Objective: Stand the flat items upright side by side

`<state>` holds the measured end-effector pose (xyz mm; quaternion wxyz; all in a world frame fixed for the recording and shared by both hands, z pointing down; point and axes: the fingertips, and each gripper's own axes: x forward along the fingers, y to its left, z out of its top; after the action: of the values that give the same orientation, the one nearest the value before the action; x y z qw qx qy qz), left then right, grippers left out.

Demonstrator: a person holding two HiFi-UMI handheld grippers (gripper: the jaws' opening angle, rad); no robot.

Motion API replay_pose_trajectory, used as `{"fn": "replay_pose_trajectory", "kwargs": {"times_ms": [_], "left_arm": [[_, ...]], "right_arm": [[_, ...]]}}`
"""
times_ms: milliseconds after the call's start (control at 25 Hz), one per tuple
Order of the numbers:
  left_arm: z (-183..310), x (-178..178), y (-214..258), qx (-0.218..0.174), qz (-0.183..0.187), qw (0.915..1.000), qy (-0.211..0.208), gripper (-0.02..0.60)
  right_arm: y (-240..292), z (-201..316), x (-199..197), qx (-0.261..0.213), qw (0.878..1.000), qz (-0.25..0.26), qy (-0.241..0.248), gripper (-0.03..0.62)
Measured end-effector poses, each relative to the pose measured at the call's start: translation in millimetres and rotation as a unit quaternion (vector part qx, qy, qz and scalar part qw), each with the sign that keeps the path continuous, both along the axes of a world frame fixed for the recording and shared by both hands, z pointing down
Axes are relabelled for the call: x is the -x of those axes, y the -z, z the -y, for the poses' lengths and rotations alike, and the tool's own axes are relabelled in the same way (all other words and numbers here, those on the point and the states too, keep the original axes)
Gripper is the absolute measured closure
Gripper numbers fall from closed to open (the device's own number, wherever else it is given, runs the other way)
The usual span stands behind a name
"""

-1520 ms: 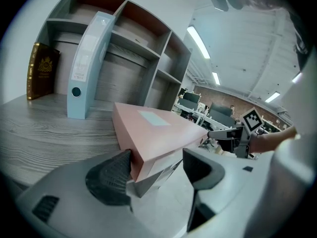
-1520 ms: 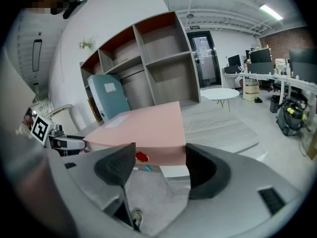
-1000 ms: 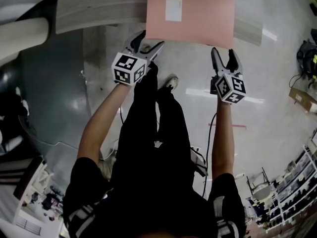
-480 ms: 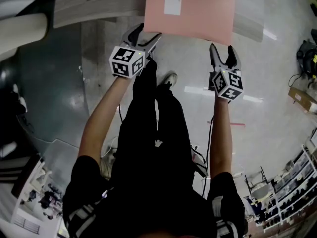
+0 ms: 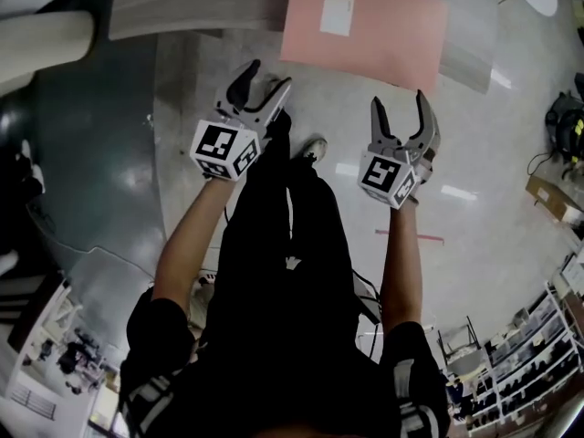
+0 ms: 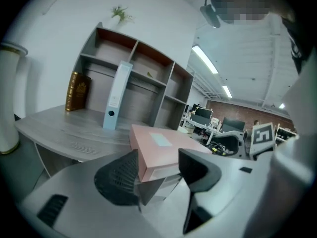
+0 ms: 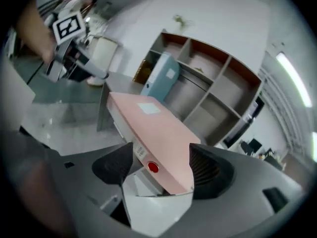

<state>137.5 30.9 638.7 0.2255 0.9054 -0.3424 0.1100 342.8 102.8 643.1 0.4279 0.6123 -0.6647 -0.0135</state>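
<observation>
A person standing at a grey wood-grain counter (image 5: 192,7) is holding a claw in each hand, both reaching toward a pink folder (image 5: 365,27) that is lying flat on the counter with its near edge overhanging the counter's front. The left claw (image 5: 267,76) is hovering just short of the folder's near left corner; its jaws are standing wide and have just been closing a little, with nothing gripped between them. The right claw (image 5: 399,100) is hanging below the folder's near right edge, apart from it; its jaws are gaping wide and have just been opening further, and they too are clamping nothing. In both gripper views the folder is showing through the gap between the jaws, lying beyond the pads rather than touching them. A white label (image 5: 336,14) is facing up on the folder's cover, and a red dot (image 7: 152,167) is showing on its spine, which is facing the right claw. Farther back on the counter a pale blue binder (image 6: 115,97) is standing on end, leaning against a shelf unit (image 6: 163,88) of open compartments. A brown book (image 6: 78,91) is standing upright at the unit's left end. A small green plant (image 6: 120,15) is sitting on top of the unit.
</observation>
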Motion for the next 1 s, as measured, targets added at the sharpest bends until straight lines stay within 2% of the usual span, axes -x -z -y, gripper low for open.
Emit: {"fn": "replay_pose_trajectory", "kwargs": {"times_ms": [80,160,240,320,480,640,840,1000], "left_arm": [[-5,11,13,-0.014,-0.005,0.9997,0.020,0.413],[-11,18,22,-0.022,-0.011,0.9991,0.033,0.491],[-16,23,27,-0.022,-0.016,0.9986,0.045,0.506],[-21,28,25,-0.015,-0.018,0.9978,0.062,0.517],[-30,37,11,-0.005,-0.020,0.9963,0.083,0.517],[-36,49,1,0.000,-0.029,0.9952,0.094,0.517],[-35,64,-9,0.006,-0.031,0.9941,0.104,0.518],[-32,70,-5,0.007,-0.034,0.9940,0.104,0.520]], "right_arm": [[-10,9,24,0.015,0.996,-0.075,0.047,0.237],[-26,18,43,0.031,0.984,-0.149,0.087,0.229],[-44,26,56,0.048,0.970,-0.209,0.113,0.221],[-57,34,65,0.057,0.960,-0.243,0.124,0.210],[-73,55,81,0.046,0.947,-0.289,0.136,0.197],[-85,74,89,0.041,0.938,-0.314,0.141,0.194],[-94,97,98,0.042,0.934,-0.330,0.128,0.195],[-96,102,94,0.040,0.937,-0.332,0.102,0.197]]}}
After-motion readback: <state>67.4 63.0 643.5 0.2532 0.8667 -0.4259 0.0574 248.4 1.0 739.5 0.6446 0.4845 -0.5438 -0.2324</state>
